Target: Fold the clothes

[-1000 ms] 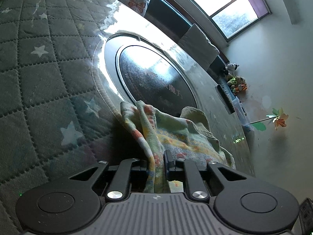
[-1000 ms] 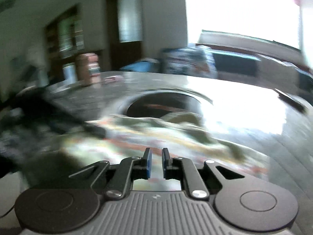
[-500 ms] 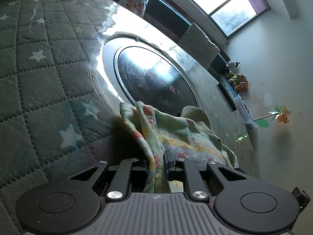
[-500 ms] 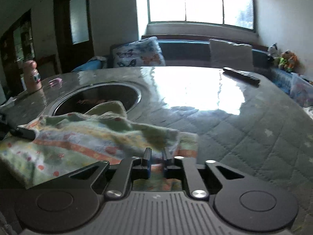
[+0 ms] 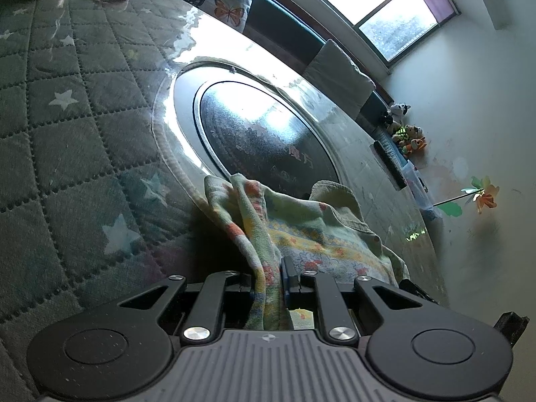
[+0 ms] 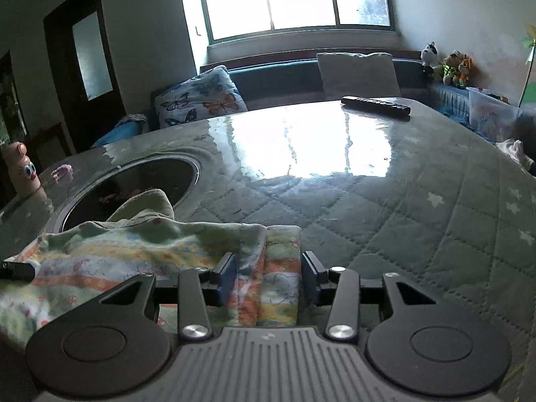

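My left gripper [image 5: 271,278] is clenched on a bunched edge of the garment [image 5: 301,234], a soft cloth printed with orange, yellow and green patches; the fabric is pinched tight between the two fingers and rises out of them as a ridge. My right gripper [image 6: 268,278] is letting go: its jaws are opening, and the folded corner of the same garment [image 6: 160,251] lies between the blue pads [image 6: 227,274] without being pressed. The garment rests on the table [image 6: 418,221], which is covered by a quilted green cloth with pale stars under a glossy clear sheet. The cloth's far edge overlaps the rim of a round dark inset [image 5: 261,134] in the tabletop. A remote control [image 6: 375,103] lies at the far side of the table, near the bright window [image 6: 294,0]. A butterfly-print cushion [image 6: 197,100] leans on the bench beyond.
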A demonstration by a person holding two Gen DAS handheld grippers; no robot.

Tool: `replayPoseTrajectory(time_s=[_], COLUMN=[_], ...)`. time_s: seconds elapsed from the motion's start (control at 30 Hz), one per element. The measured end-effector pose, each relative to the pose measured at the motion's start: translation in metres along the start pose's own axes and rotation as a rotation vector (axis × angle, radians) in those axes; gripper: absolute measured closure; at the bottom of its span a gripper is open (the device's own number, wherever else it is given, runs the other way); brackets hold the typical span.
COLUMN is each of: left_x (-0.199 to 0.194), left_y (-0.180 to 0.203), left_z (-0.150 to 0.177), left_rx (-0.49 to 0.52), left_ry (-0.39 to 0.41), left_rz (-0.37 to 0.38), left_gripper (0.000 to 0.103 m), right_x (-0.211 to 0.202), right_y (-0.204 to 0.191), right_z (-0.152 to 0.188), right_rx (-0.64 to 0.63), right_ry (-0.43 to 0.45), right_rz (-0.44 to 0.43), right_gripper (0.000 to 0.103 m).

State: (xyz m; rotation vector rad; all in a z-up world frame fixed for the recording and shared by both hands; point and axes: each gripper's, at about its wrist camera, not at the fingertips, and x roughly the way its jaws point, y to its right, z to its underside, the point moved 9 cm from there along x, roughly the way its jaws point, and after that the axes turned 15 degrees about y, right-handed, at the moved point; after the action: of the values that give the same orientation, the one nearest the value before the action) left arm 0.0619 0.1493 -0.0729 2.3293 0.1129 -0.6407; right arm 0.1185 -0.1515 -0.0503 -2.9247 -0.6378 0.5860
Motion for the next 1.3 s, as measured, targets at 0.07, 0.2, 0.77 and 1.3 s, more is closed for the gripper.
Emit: replayPoseTrajectory(time_s=[0.07,0.2,0.77,1.3], left_x=[0.000,-0.001,0.007,0.084], left_y=[0.001,0.002,0.073,0.188], left_z=[0.000,0.001,-0.015,0.002], left_rx=[0.006,0.017,0.141,0.284], left_ry=[0.003,0.006,0.024,-0.040], left_rz=[-0.002,-0.005,0.069,0.143], left_gripper=[0.088,0.088,0.093,0.093], right_x=[-0.001,-0.001,-0.037,-0.037], right_y=[-0.002,-0.012,0.005,0.093], right_z=[0.001,0.004,-0.037,-0.087], right_rx=[0.011,-0.011,0.036,-0.013], right_ry=[0.001,-0.002,0.117,0.197], right_rz=[-0.007,-0.025,-0.020,0.121], right_gripper=[0.060,0.079,0.096,0.096])
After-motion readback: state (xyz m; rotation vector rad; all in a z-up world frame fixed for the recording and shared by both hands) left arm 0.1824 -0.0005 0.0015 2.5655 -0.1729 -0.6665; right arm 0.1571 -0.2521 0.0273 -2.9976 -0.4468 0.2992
